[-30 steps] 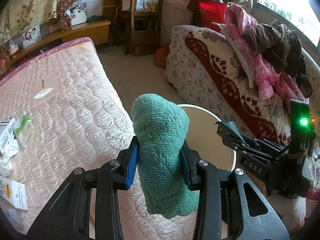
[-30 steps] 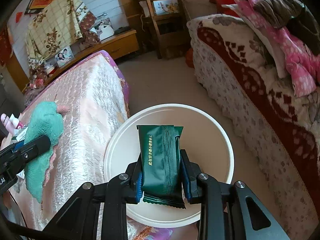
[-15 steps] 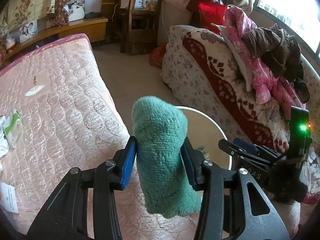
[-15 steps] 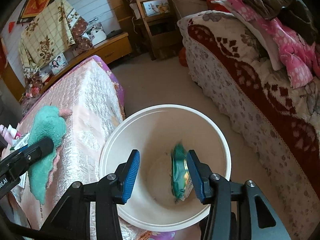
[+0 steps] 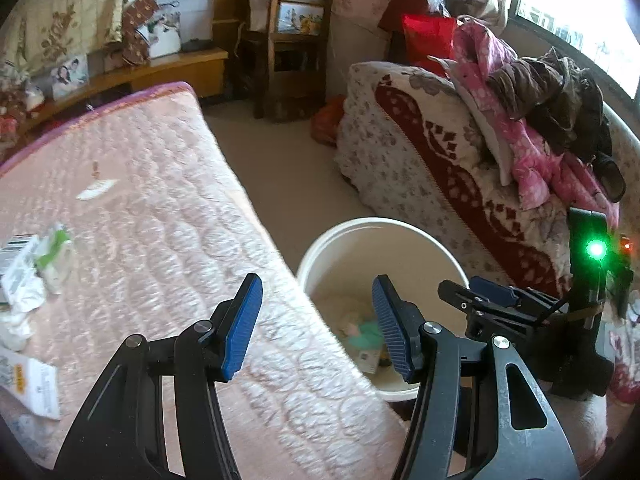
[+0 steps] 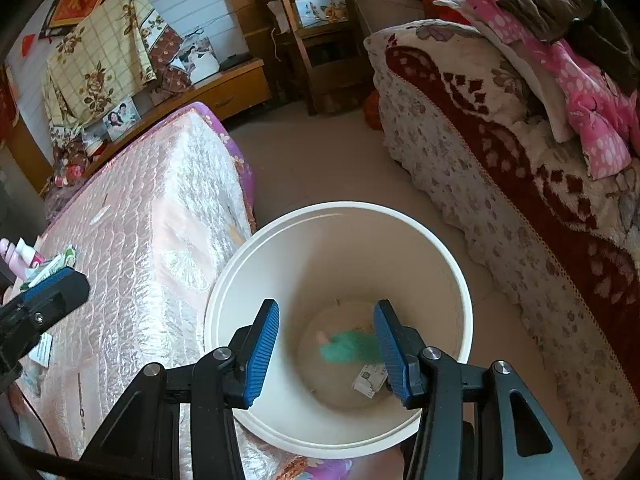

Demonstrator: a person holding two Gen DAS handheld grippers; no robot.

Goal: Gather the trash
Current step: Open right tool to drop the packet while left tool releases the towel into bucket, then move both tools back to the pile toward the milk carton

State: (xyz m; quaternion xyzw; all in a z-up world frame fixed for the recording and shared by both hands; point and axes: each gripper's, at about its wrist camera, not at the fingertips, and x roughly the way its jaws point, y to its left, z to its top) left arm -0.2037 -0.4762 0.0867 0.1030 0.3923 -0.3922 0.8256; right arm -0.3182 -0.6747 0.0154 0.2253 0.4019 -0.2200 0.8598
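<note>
A white bucket (image 5: 380, 222) (image 6: 340, 206) stands on the floor against the side of the pink mattress (image 5: 160, 208). A green fluffy cloth (image 6: 348, 350) (image 5: 366, 332) lies blurred at the bucket's bottom, next to a small white-labelled wrapper (image 6: 370, 378). My left gripper (image 5: 316, 320) hovers over the mattress edge and the bucket rim, its jaws opening with nothing between them. Directly above the bucket my right gripper (image 6: 326, 350) is open and empty. Each gripper shows in the other's view: the right gripper (image 5: 492, 300) and the left gripper (image 6: 44, 292).
Crumpled wrappers and tissue (image 5: 36, 264) and a printed paper (image 5: 32, 384) lie on the mattress at the left, with pink tubes (image 6: 20, 256) beyond. A sofa with a patterned blanket (image 5: 440, 168) and piled clothes (image 5: 540, 92) borders the right. A wooden chair (image 5: 288, 40) stands at the back.
The left gripper opened and the green cloth dropped from it into the bucket. The right gripper let go of the dark green packet, which also fell into the bucket.
</note>
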